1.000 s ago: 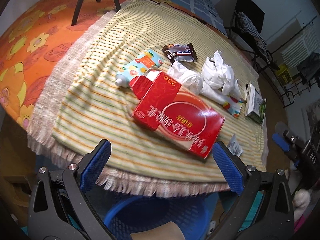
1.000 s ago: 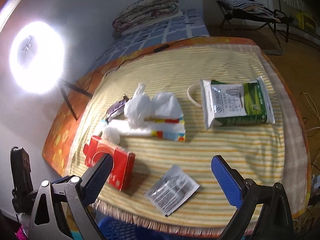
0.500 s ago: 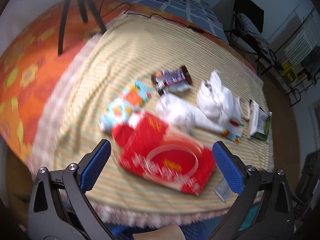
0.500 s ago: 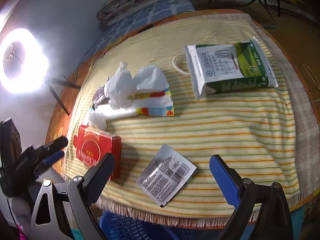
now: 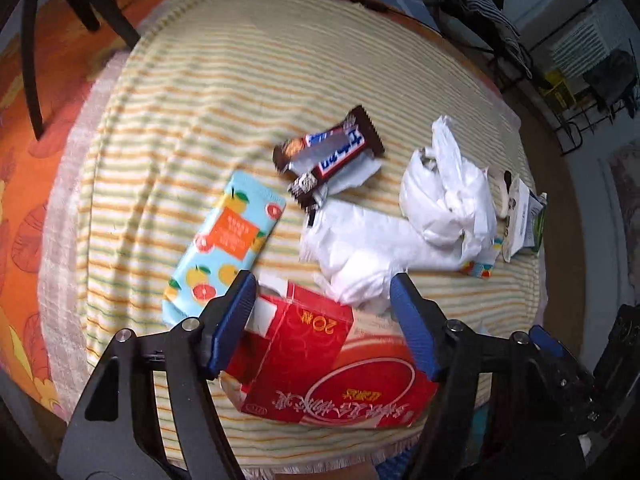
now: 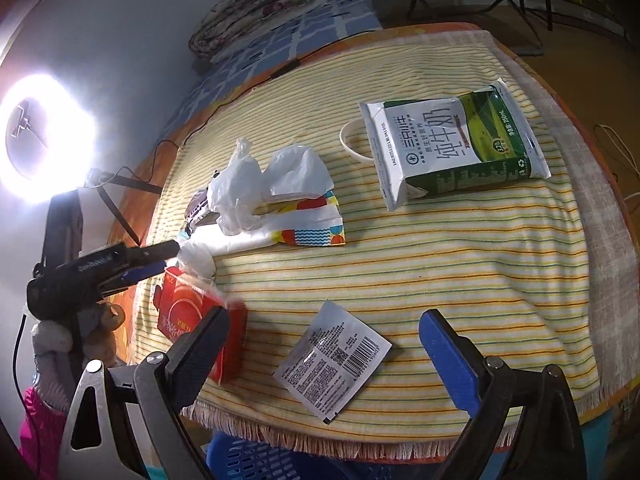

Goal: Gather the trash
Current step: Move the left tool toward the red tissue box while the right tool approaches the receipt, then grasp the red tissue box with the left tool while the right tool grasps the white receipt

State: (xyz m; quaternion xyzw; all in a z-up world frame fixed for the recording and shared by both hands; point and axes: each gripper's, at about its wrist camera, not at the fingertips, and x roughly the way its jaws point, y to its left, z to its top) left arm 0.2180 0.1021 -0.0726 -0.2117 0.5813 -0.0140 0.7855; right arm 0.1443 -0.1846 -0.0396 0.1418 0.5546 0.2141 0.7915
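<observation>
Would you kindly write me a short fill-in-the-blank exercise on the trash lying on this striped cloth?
1. The left claw is open around the end of the ____ carton.
2. The right claw is open above a flat ____ sachet with a barcode.
3. The milk carton with a green and white print is lying ____ on the striped cloth.

Missing words: red; silver; flat

bright round ring light (image 6: 38,138) on black tripod (image 6: 116,196) glared against pale grey wall (image 6: 120,40). yellow striped fringed cloth (image 6: 440,248) covered orange floral tablecloth (image 5: 24,128). folded patterned quilt (image 6: 256,4) lay on blue checked bed (image 6: 304,36). brown floor (image 6: 580,40) behind, dark folding chair (image 5: 484,4), blue plastic basket (image 6: 256,460) below.
</observation>
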